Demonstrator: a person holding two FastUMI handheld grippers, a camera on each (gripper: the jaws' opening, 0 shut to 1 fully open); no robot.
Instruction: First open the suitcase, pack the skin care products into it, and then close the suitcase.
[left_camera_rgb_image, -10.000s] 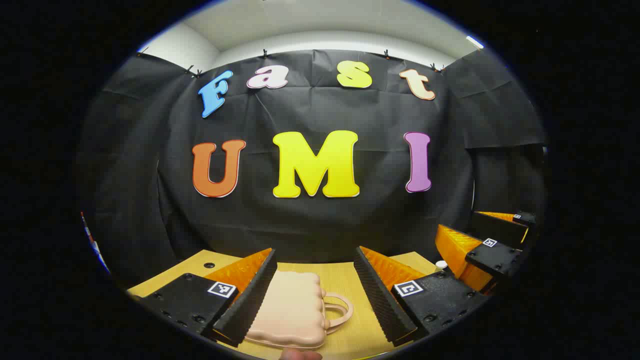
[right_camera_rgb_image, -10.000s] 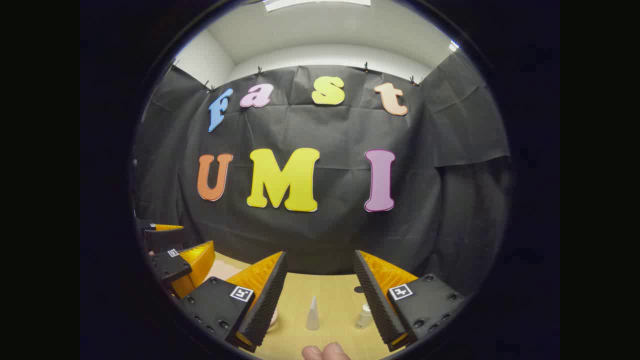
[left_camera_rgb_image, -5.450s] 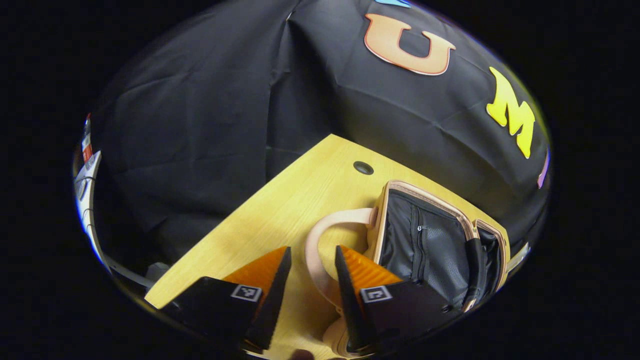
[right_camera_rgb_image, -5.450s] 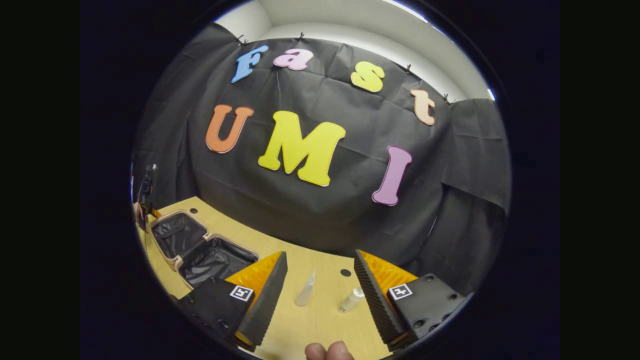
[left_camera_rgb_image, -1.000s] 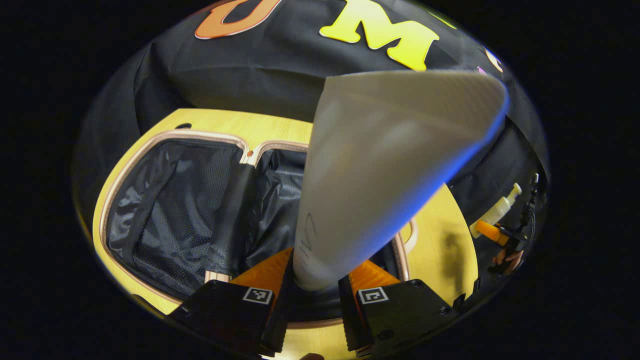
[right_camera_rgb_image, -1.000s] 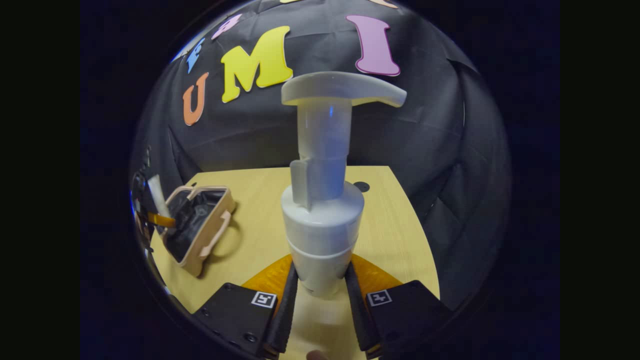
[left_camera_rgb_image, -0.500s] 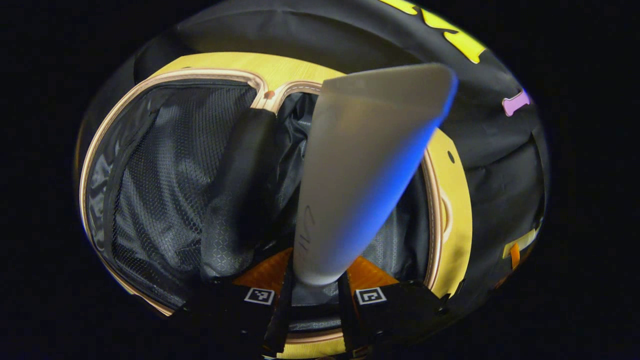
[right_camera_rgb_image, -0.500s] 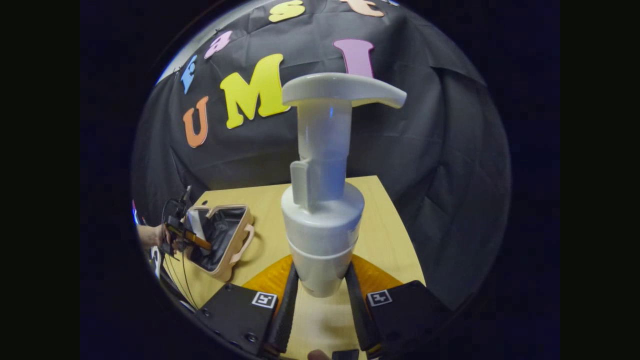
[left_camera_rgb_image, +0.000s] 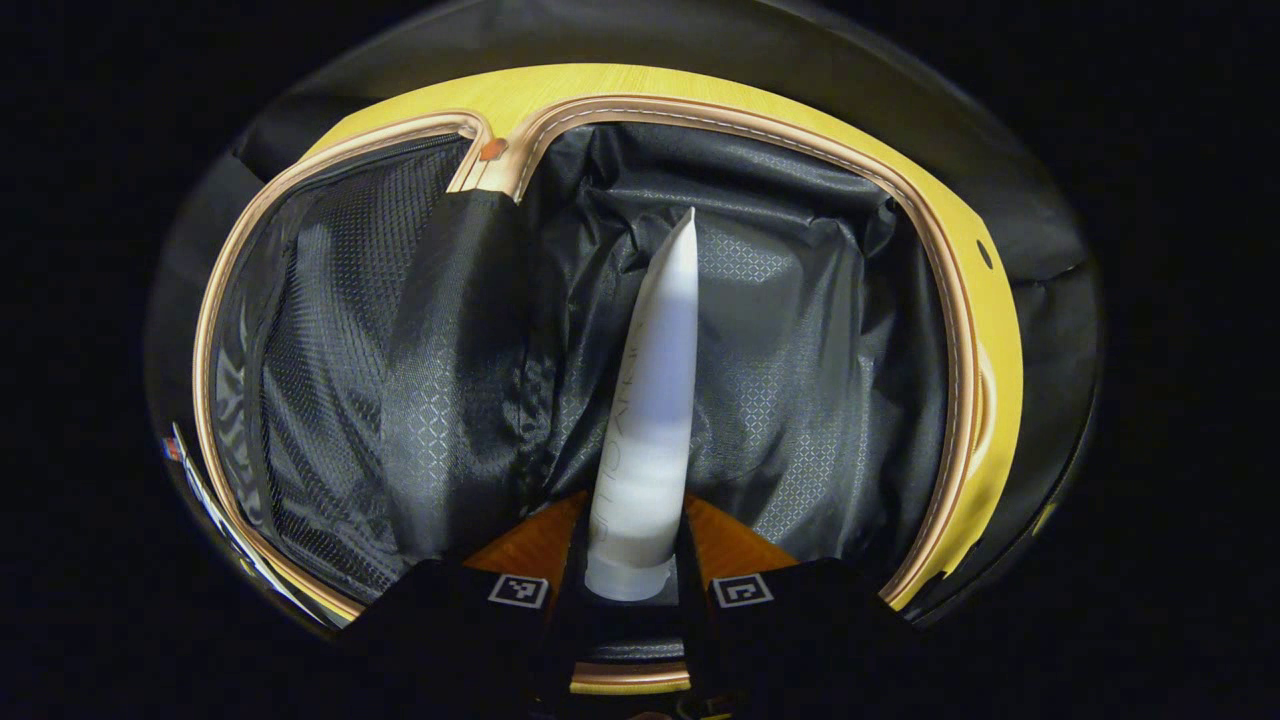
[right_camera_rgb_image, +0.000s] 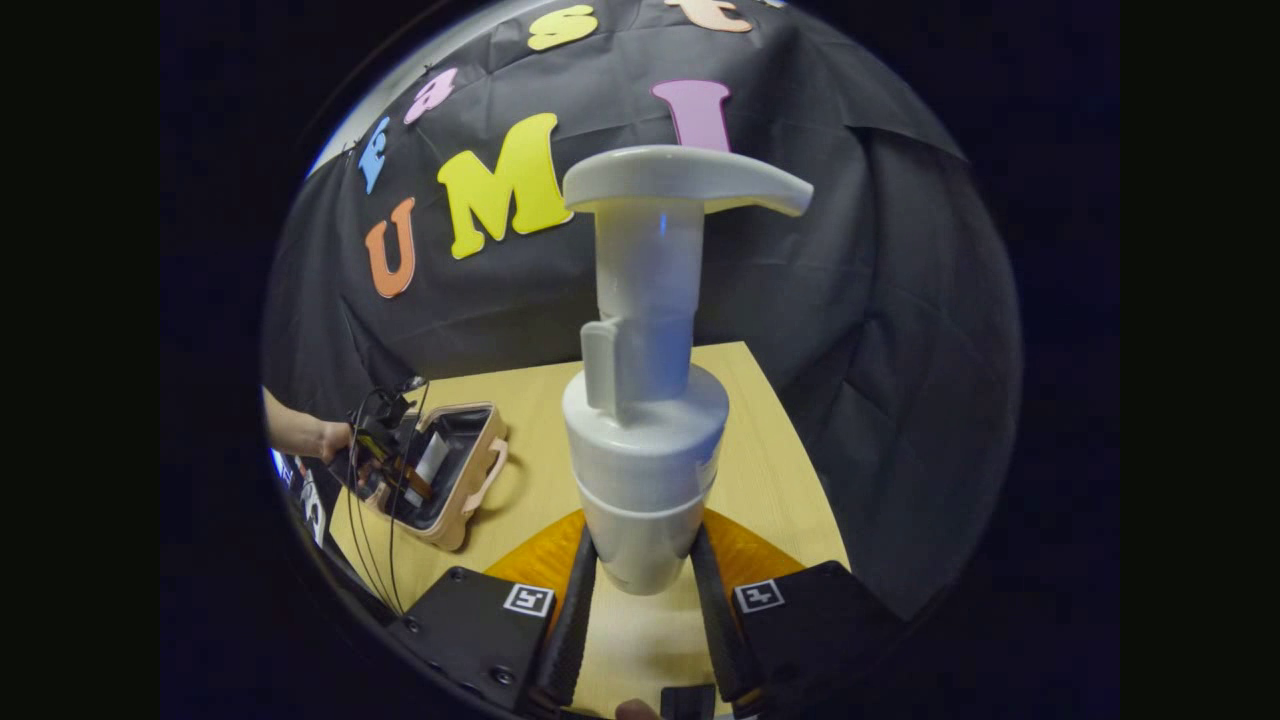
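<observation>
- Right gripper view looks across a pale yellow wooden table with a dark round hole near its far edge, backed by the booth's black cloth wall.
- Right gripper pinches the base of a white plastic pump bottle between both fingers; the bottle stands upright above the table.
- Far to the left in that view, the open peach-pink suitcase with a black lining lies on the table, handle towards the middle, and a person's hand holds the other gripper over it, trailing black cables.
- Left gripper view looks straight down into the suitcase: a mesh-covered half on the left, a loose black fabric half on the right.
- Left gripper is clamped on the cap end of a slim white squeeze tube, which points into the fabric half.
</observation>
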